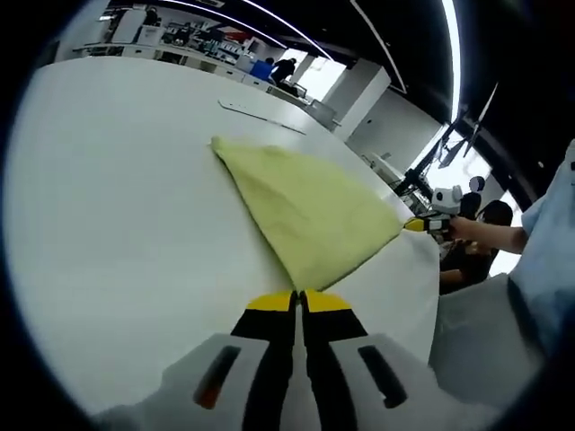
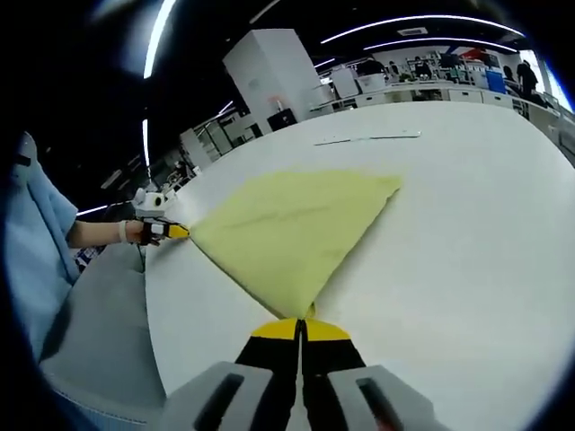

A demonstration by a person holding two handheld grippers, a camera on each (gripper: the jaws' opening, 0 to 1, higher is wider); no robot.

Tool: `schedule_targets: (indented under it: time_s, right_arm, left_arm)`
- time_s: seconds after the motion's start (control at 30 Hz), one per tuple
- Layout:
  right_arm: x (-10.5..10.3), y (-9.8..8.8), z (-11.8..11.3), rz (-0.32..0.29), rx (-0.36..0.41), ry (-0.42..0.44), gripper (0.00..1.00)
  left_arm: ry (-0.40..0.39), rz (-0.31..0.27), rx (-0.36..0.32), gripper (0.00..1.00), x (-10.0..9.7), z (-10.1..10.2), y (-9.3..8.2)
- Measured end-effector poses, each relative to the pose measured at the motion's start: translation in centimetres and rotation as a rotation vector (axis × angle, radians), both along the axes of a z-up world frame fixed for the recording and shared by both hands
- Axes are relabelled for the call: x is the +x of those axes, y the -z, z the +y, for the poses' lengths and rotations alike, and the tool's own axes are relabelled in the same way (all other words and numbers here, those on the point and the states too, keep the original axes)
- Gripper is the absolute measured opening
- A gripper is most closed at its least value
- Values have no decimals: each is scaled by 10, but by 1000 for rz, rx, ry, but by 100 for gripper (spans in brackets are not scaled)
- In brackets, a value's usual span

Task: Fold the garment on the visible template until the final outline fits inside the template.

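Behind the white table (image 1: 108,224) lies an open-plan workroom with strip lights on a dark ceiling, white pillars and rows of desks at the far side, where a few people sit or stand.

On that table lies the yellow garment (image 1: 310,211), the task's thing, spread flat as a broad triangle. Two of its corners are taken up, and the third, blunter end rests free on the table, pointing away from both. In the left gripper view the left tool (image 1: 298,301) has its yellow-tipped jaws pressed together on the garment's nearest point. In the right gripper view the right tool (image 2: 303,328) likewise has its jaws closed on the garment's corner (image 2: 310,310). Each tool also appears small in the other's view, at the garment's far corner near the table edge: the right tool at (image 1: 422,224), the left tool at (image 2: 171,231), with a hand and a light blue sleeve (image 2: 36,233) behind it.

Held this way, the edge between the two pinched corners is drawn taut, which I judge is meant to let that edge be carried as one line over the rest of the cloth for a fold. A thin pale strip (image 2: 368,138) lies on the table beyond the garment, well apart from it; whether it belongs to the template I cannot tell, and no template outline is clear.

No containers stand on the table.
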State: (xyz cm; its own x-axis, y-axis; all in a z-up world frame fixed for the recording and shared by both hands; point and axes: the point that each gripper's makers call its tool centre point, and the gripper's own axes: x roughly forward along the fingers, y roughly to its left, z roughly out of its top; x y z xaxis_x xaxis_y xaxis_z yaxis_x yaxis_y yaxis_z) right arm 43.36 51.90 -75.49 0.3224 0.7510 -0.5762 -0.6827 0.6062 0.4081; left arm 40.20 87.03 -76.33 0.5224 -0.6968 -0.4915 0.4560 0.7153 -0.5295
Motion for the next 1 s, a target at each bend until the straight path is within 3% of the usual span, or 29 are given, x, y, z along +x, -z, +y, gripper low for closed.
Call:
schedule_targets:
  time_s: [0.33, 1.0]
  right_arm:
    - [-19, 5, -1, 34, 18, 14, 0]
    - [-27, 6, 0, 65, 28, 21, 0]
  left_arm:
    - [-13, 16, -13, 0, -14, 1, 0]
    - [-28, 20, -19, 0, -31, -1, 3]
